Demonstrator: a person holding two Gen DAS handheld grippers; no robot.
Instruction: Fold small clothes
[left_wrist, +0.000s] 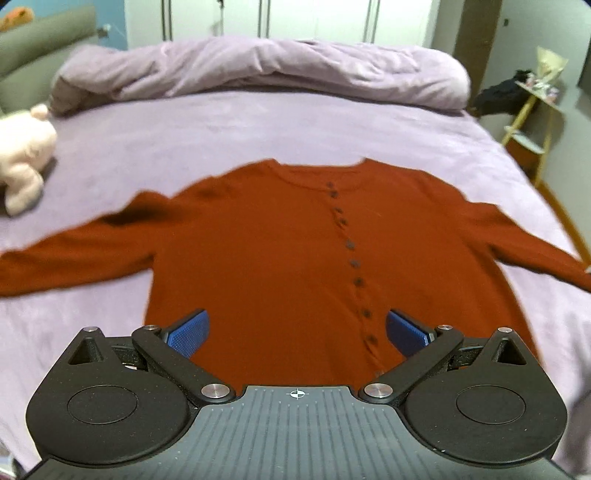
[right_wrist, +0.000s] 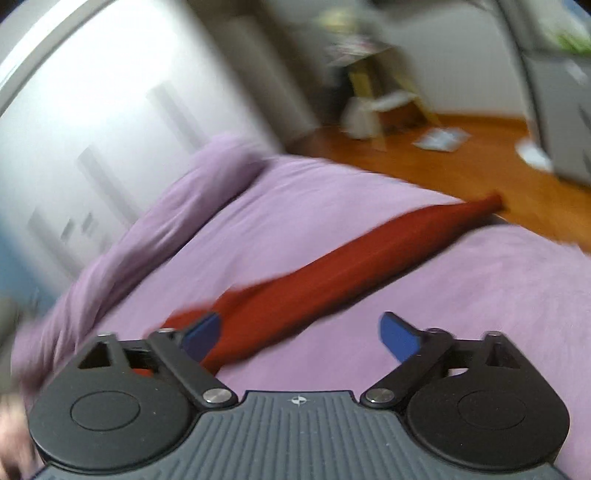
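A: How do the tools sit?

B: The left hand-held gripper (left_wrist: 297, 334) tilts down over the hem of the rust-red buttoned knit cardigan (left_wrist: 280, 266), blue ribbed pads spread, grasping nothing. The right hand-held gripper (right_wrist: 299, 338) is released too, above one sleeve (right_wrist: 369, 254).

A: And the cardigan?

B: Flat, sleeves out, on the lilac bed sheet (left_wrist: 258, 125), near a rumpled lilac duvet (left_wrist: 258, 66).

A wide bed covered in a lilac sheet (left_wrist: 258, 122) carries 3 things: a rust-red long-sleeved buttoned knit cardigan (left_wrist: 258, 258) spread flat with sleeves out, a bunched lilac duvet (left_wrist: 258, 66) along the far edge, and a pale pink plush toy (left_wrist: 22, 155) at the left side.
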